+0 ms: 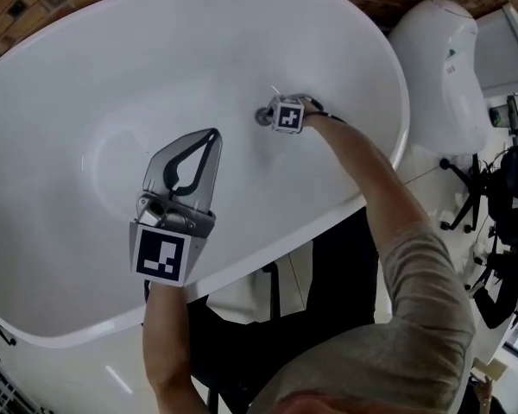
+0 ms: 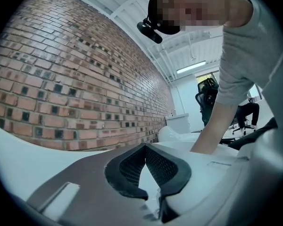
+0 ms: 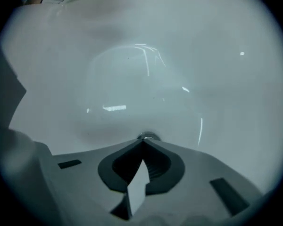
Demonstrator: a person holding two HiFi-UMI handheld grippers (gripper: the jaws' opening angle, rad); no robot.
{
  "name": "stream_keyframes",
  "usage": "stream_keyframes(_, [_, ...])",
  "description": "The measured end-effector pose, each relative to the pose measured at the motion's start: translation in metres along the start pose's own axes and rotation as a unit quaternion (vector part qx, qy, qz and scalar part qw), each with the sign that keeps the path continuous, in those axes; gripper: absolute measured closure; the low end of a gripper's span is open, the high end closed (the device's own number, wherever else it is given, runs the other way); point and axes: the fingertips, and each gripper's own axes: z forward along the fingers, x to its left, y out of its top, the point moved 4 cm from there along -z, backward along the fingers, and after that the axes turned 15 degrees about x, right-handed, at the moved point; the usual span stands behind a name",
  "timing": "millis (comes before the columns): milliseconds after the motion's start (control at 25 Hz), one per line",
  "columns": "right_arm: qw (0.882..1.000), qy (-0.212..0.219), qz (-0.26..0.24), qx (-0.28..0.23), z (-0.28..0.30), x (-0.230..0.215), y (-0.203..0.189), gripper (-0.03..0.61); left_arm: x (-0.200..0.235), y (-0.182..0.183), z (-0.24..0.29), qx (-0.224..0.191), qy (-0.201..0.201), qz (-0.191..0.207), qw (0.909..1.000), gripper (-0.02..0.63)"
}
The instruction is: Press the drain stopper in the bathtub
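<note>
A white oval bathtub (image 1: 86,84) fills the head view. Its round metal drain stopper (image 1: 264,116) sits on the tub floor at the right of centre. My right gripper (image 1: 272,114) reaches down into the tub, jaws shut, tips touching the stopper. In the right gripper view the stopper (image 3: 148,137) peeks out just beyond the shut tips of the right gripper (image 3: 143,142). My left gripper (image 1: 212,134) hovers above the tub's near side, shut and holding nothing. In the left gripper view the left gripper (image 2: 145,147) points toward the brick wall.
A brick wall (image 2: 61,79) rises behind the tub. A white rounded fixture (image 1: 449,67) stands to the right of the tub. Office chairs (image 1: 501,205) and stands crowd the floor at the far right. The tub's near rim (image 1: 242,270) runs below my arms.
</note>
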Motion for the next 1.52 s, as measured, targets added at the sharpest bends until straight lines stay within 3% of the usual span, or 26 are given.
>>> stream_keyframes(120, [0.999,-0.013,-0.023,0.018,0.029,-0.004,0.005,0.569,0.007,-0.001,-0.002,0.001,0.008,-0.003,1.0000,0.620])
stream_keyframes(240, [1.000,-0.023,-0.009,0.018,0.046,-0.015,0.007,0.569,0.011,-0.002,-0.003,0.004,0.016,0.000,0.9999,0.620])
stream_keyframes(480, [0.999,-0.011,-0.027,0.023,0.067,-0.011,0.002,0.566,0.012,-0.002,-0.001,0.013,0.021,0.006,0.9997,0.620])
stream_keyframes(720, [1.000,0.020,0.016,-0.004,0.071,-0.014,0.002,0.561,0.012,-0.003,-0.001,0.012,0.018,-0.004,0.9998,0.620])
stream_keyframes(1120, [0.998,-0.015,-0.030,0.053,0.067,-0.010,0.003,0.563,0.011,-0.002,0.000,0.011,0.019,0.006,0.9997,0.620])
stream_keyframes(1200, [0.994,-0.045,-0.060,0.081,0.054,-0.020,0.000,0.568,0.011,-0.002,-0.001,0.006,0.018,0.012,0.9997,0.620])
stream_keyframes(1280, [0.991,-0.081,-0.052,0.089,0.027,-0.038,-0.008,0.568,0.008,0.001,0.000,-0.006,0.020,0.023,0.9995,0.620])
stream_keyframes(1400, [0.995,-0.089,0.044,-0.005,-0.044,-0.052,-0.007,0.568,0.005,0.001,0.004,-0.012,0.022,0.049,0.9985,0.620])
stream_keyframes(1520, [0.979,-0.095,0.128,-0.128,-0.131,-0.041,0.005,0.568,0.004,-0.010,0.002,0.016,0.020,0.042,0.9988,0.620])
